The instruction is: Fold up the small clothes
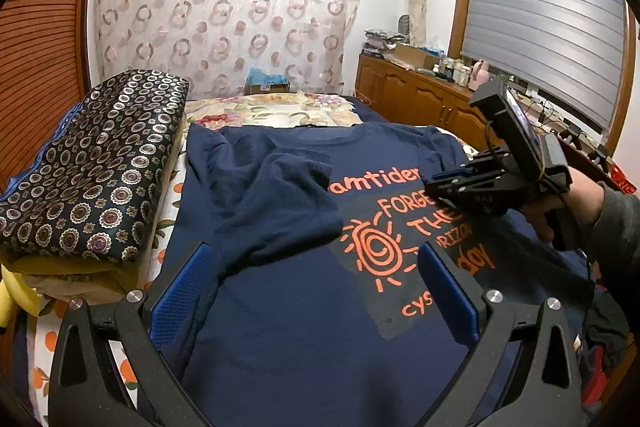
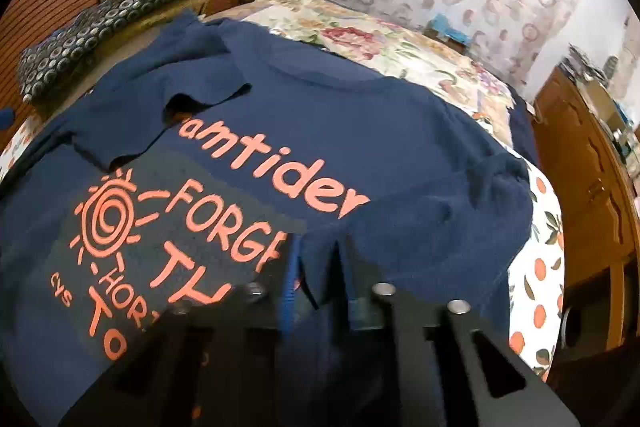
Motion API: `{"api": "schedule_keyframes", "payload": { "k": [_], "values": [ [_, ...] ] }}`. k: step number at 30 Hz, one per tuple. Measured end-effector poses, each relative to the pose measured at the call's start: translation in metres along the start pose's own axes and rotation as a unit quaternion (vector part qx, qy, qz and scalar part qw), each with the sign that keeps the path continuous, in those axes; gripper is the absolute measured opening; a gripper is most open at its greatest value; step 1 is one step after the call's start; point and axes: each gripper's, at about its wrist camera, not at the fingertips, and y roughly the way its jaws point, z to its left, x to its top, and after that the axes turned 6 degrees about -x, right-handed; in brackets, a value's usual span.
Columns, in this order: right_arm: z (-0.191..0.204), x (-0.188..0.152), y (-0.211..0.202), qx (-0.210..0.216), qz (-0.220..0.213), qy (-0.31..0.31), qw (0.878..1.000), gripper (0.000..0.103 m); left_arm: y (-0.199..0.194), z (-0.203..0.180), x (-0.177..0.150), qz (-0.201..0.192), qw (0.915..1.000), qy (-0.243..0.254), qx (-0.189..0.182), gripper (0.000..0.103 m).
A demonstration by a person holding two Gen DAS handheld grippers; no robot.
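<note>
A navy T-shirt (image 1: 288, 307) with orange print lies front up on the bed; it also fills the right wrist view (image 2: 320, 131). Its left sleeve (image 1: 276, 203) is folded in over the chest. My left gripper (image 1: 316, 287) is open and empty, just above the shirt's lower middle. My right gripper (image 1: 436, 183) hovers over the right side of the print. In its own view (image 2: 316, 267) its jaws are shut on a fold of the shirt's right sleeve (image 2: 440, 211), which is drawn inward over the print.
A dark patterned cushion (image 1: 96, 167) lies on a pile at the bed's left edge. A floral quilt (image 1: 272, 111) lies beyond the collar. A wooden cabinet (image 1: 420, 95) with clutter runs along the right. The orange-print sheet (image 2: 540, 247) shows at the right.
</note>
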Motion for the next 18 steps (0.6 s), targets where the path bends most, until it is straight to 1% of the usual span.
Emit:
{"api": "schedule_keyframes", "payload": {
  "k": [1, 4, 9, 13, 15, 16, 17, 18],
  "values": [
    [0.0, 0.001, 0.001, -0.004, 0.001, -0.005, 1.0, 0.006, -0.001, 0.001, 0.0, 0.0, 1.0, 0.0, 0.0, 0.103],
    [0.002, 0.011, -0.002, 0.014, -0.01, -0.008, 1.0, 0.004, 0.0, 0.004, 0.001, 0.001, 1.0, -0.002, 0.003, 0.103],
    [-0.006, 0.047, -0.019, 0.051, -0.059, 0.024, 0.997, 0.004, -0.002, 0.008, 0.001, 0.001, 1.0, -0.004, 0.007, 0.103],
    [-0.004, 0.069, -0.019, 0.059, -0.075, 0.031, 0.995, 0.004, -0.002, 0.011, -0.001, 0.003, 0.9999, -0.006, 0.01, 0.103],
    [-0.004, 0.074, -0.017, 0.051, -0.077, 0.04, 0.995, 0.005, -0.003, 0.012, -0.002, 0.004, 0.9999, -0.008, 0.011, 0.103],
    [-0.004, 0.076, -0.015, 0.046, -0.076, 0.045, 0.995, 0.009, -0.003, 0.012, -0.002, 0.004, 0.9999, -0.009, 0.011, 0.103],
    [-0.004, 0.077, -0.014, 0.041, -0.076, 0.049, 0.995, 0.023, -0.004, 0.013, -0.003, 0.003, 0.9999, -0.009, 0.011, 0.103],
    [-0.006, 0.077, -0.014, 0.039, -0.078, 0.053, 0.995, 0.042, -0.005, 0.013, -0.003, 0.003, 0.9999, -0.009, 0.011, 0.103]
  ]
}}
